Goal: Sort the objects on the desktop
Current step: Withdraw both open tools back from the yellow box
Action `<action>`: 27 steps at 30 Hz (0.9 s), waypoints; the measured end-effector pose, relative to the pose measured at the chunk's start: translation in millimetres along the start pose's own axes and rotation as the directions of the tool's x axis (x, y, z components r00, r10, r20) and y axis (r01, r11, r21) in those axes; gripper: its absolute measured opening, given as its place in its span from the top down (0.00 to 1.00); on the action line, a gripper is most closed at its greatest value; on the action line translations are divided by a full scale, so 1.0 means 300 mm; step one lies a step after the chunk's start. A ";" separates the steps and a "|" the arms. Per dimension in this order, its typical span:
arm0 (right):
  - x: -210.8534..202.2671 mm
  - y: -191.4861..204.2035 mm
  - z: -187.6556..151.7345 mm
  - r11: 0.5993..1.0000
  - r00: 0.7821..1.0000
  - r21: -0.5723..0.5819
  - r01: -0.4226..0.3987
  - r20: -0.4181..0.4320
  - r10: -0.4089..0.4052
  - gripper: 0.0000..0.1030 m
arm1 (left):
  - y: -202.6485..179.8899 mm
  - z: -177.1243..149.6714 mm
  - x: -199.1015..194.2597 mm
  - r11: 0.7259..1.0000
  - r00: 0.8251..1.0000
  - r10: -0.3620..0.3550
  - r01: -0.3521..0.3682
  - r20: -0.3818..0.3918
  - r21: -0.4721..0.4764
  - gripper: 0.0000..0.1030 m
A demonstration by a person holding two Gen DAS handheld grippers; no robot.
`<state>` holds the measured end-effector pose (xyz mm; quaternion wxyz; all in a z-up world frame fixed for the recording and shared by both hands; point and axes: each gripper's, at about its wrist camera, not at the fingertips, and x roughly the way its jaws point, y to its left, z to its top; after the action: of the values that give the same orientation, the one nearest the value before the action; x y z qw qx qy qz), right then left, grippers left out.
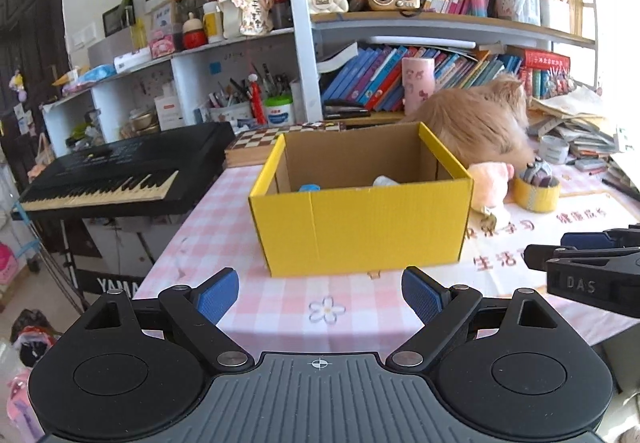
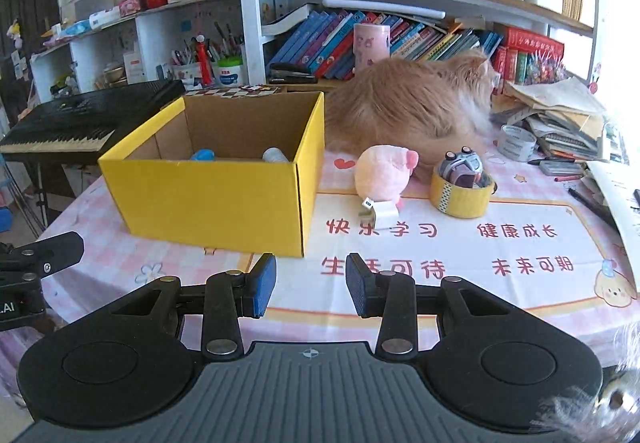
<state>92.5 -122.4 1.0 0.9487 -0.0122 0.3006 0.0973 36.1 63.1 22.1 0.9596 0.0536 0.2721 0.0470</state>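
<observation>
Two things are hiding low in the yellow box (image 2: 208,195); keyboard (image 1: 120,171) is reading "YAMA"; left gripper (image 1: 320,295) is spreading wide, right gripper (image 2: 311,285) is gaping a little, both pinching nothing.

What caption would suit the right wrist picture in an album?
Empty right hand-held gripper faces a yellow box, pink plush toy and sleeping-looking orange cat.

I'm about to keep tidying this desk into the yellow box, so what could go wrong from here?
The cat lies right behind the pink plush toy and may move or swat when a gripper reaches in. The toy car sits loose inside the tape roll, so lifting the roll could tip it out. The right gripper stands narrow with nothing between its pads and likely needs widening for the plush.
</observation>
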 end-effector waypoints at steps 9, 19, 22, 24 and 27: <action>-0.038 0.035 -0.067 1.000 1.000 -0.018 0.009 -0.018 -0.009 0.59 | -0.006 -0.028 -0.016 0.999 1.000 -0.018 0.019 -0.021 0.050 0.11; -0.076 0.003 -0.104 0.997 0.995 0.022 0.075 -0.061 -0.074 0.52 | 0.006 -0.056 0.012 0.998 0.995 -0.068 0.069 -0.074 0.007 0.11; -0.088 -0.013 -0.115 0.995 0.993 0.030 0.097 -0.069 -0.095 0.46 | -0.009 -0.051 0.020 0.995 0.993 -0.096 0.097 -0.075 0.010 0.11; -0.094 -0.027 -0.123 0.993 0.992 0.041 0.106 -0.075 -0.103 0.45 | -0.023 -0.048 0.023 0.993 0.991 -0.112 0.114 -0.072 0.017 0.11; -0.100 -0.044 -0.137 0.992 0.990 0.050 0.118 -0.090 -0.113 0.45 | -0.055 -0.052 0.023 0.988 0.987 -0.143 0.146 -0.074 0.046 0.11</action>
<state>47.6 -144.0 -16.0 0.9388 -0.0076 0.3428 0.0334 34.7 48.6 3.4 0.9486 0.0565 0.3100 -0.0278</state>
